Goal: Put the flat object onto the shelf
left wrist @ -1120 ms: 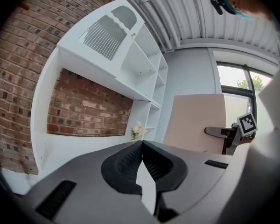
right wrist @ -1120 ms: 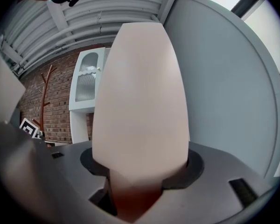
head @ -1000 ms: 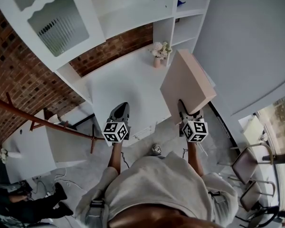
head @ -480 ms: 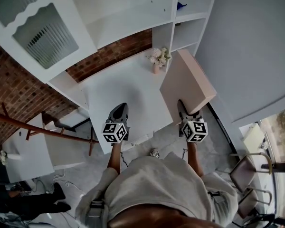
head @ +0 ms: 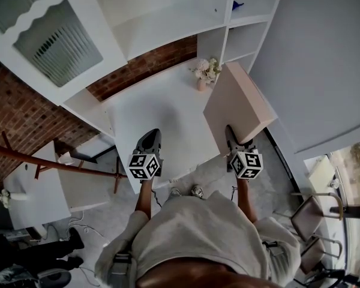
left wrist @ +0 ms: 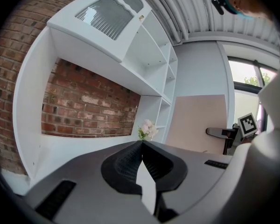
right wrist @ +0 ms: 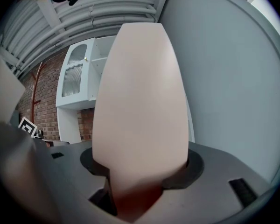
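The flat object is a pale pink board, held tilted over the right end of the white counter. My right gripper is shut on its near edge. In the right gripper view the board rises from between the pads and fills the middle. My left gripper is shut and holds nothing, hovering over the counter's front; its jaws meet at the tip. The white shelf unit with open compartments stands just beyond the board. From the left gripper view the board shows upright at the right.
A small vase of pale flowers stands on the counter by the shelf unit's foot, close to the board's far corner. A glass-door cabinet hangs at upper left over a brick wall. A grey wall is at the right. Chairs stand behind.
The shelf unit and counter have slid slightly in the head view as the person shifted. Both grippers keep their pose, and the board stays in the right one.
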Demonstrator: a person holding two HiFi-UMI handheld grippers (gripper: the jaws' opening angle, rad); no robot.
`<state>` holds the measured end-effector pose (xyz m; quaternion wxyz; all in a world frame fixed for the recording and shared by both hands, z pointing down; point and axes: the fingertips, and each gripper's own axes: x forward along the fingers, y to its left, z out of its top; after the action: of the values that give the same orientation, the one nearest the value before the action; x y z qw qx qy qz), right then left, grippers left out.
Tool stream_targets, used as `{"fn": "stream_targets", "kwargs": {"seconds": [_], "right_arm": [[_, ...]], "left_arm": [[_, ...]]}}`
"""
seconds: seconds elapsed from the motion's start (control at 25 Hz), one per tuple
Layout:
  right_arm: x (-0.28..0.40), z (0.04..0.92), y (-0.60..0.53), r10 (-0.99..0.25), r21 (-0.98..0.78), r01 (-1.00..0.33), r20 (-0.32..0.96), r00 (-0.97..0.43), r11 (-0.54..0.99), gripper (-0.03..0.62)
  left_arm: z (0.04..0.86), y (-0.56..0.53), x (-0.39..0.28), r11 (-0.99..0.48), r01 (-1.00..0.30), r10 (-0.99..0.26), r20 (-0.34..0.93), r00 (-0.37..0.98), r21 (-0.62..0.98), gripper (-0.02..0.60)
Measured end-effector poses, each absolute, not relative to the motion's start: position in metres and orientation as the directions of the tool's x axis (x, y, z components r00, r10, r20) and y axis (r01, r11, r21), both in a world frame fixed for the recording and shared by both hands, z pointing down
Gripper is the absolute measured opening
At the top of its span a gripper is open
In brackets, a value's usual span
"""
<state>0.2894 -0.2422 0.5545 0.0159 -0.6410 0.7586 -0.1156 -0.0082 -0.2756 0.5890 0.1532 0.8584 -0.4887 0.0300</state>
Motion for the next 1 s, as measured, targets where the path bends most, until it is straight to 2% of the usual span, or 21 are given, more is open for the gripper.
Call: {"fn": "stream_targets", "kwargs": {"seconds": [0.48,1.0], "right_arm": [[0.255,0.536,-0.248,-0.975,-0.153,-0.972,0.108,-0.196,0.178,0.288],[0.240,0.438,-0.278,-0.970,0.027,-0.971,-0.060,-0.238,0.236,0.288]], "left_arm": [[0.589,-0.273,-0.044,-0.474,-0.845,-0.829,0.196,0.523,0.247,0.015],[0.584,-0.262,-0.074,-0.459,-0.850,-0.842,0.180,0.509,0.258,0.015]]}}
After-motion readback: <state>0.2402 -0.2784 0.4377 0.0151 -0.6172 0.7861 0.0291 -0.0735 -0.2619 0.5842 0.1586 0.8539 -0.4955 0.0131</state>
